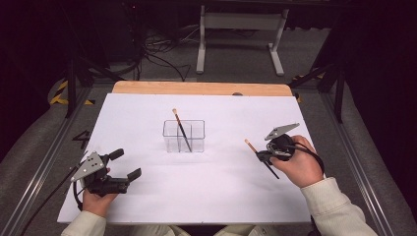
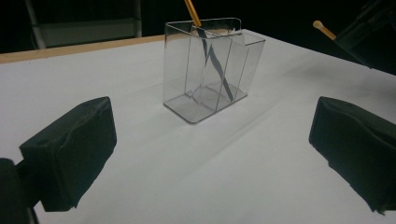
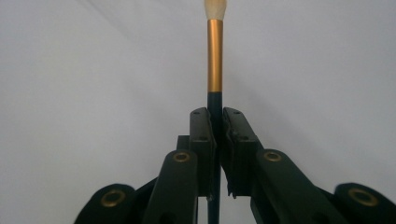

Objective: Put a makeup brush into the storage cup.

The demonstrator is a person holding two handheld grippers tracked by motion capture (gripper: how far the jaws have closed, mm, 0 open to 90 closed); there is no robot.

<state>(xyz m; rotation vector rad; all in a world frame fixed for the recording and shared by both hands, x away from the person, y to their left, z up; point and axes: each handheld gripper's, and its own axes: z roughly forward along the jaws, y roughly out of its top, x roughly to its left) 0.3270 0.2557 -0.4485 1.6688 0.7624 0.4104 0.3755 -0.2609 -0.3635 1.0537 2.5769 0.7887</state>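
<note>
At the left of the high view, the left gripper [image 1: 129, 163] lies low over the white table sheet [image 1: 147, 196], held in the person's left hand [image 1: 96, 199] near the front edge, its jaws spread wide with nothing between them; in the left gripper view the two black pads [image 2: 70, 149] stand far apart on either side of bare white surface and point toward the middle of the table. There, well apart from both grippers, stands a clear plastic organizer [image 1: 184, 136] with upright dividers, and one brush [image 1: 182, 130] already leans inside it, dark handle down in a compartment (the middle one, as far as the left gripper view lets one judge) and pale tip sticking out above the rim, tilted toward the far left. Farther right, the right gripper [image 1: 264, 157] is held in the person's right hand [image 1: 300, 164] above the sheet, pressed together on a second brush [image 1: 260, 158]. The right gripper view shows the pads [image 3: 201, 140] pinching the dark handle just below the gold ferrule, with the cream tip of the second brush [image 3: 215, 60] pointing away from the camera; in the high view that tip points up and to the left, toward the organizer, while the handle end sticks out below the hand.
</note>
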